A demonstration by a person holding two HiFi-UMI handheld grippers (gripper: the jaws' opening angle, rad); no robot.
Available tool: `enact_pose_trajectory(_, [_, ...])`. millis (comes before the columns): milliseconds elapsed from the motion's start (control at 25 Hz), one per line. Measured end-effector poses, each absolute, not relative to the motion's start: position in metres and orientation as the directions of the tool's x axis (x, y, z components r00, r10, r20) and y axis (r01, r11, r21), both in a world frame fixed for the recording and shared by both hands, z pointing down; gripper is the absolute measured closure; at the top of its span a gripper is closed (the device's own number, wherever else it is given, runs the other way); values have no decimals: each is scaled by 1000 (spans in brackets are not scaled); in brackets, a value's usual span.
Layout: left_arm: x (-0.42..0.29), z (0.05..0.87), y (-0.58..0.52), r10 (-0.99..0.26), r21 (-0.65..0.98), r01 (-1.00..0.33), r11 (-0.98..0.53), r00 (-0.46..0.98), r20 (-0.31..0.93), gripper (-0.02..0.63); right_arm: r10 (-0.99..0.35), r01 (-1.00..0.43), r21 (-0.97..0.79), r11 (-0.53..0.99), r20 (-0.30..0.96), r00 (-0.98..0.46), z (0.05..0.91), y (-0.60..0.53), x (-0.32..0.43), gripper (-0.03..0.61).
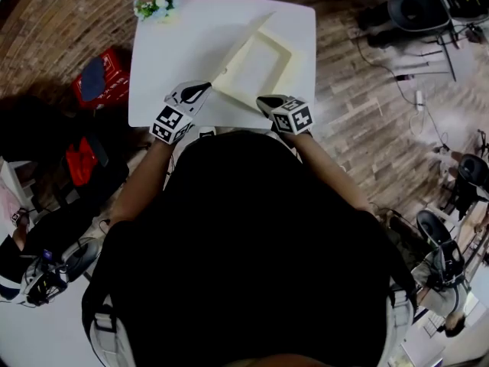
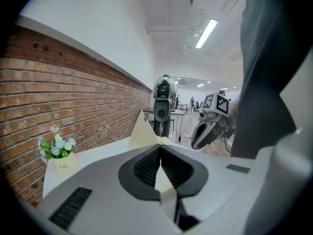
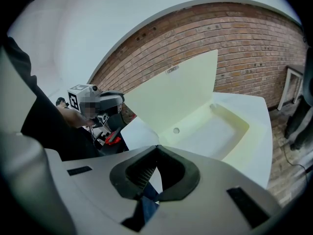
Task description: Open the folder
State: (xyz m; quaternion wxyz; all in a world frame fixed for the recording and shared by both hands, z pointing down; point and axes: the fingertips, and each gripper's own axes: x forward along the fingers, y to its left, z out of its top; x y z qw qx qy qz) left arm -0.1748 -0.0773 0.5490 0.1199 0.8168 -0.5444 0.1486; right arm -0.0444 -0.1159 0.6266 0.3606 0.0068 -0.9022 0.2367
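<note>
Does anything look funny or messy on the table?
Nothing looks wrong. The folder lid stands up only because the left hand-held gripper is pinching it open. The little flower pot sits upright.

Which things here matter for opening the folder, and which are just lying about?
In the job: folder, its lid pinched by the left gripper; right gripper at its near corner; table under it.
Lying about: flowers, red crate, chair.

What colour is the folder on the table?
The folder is pale cream; it shows best in the right gripper view.
</note>
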Motion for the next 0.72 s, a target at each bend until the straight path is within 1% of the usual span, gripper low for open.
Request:
enact_pose_trajectory(360, [-225,555,-75,-892,116,-957,-264,289,349,600,172,-176,-428,886,656,-735,630,-118,-63,555])
enact_pose_trajectory(720, [-262,565,-77,-902,131,-971,-201,235,361,600,167,-186,-427,885,663,-730,635,-128,-72,555])
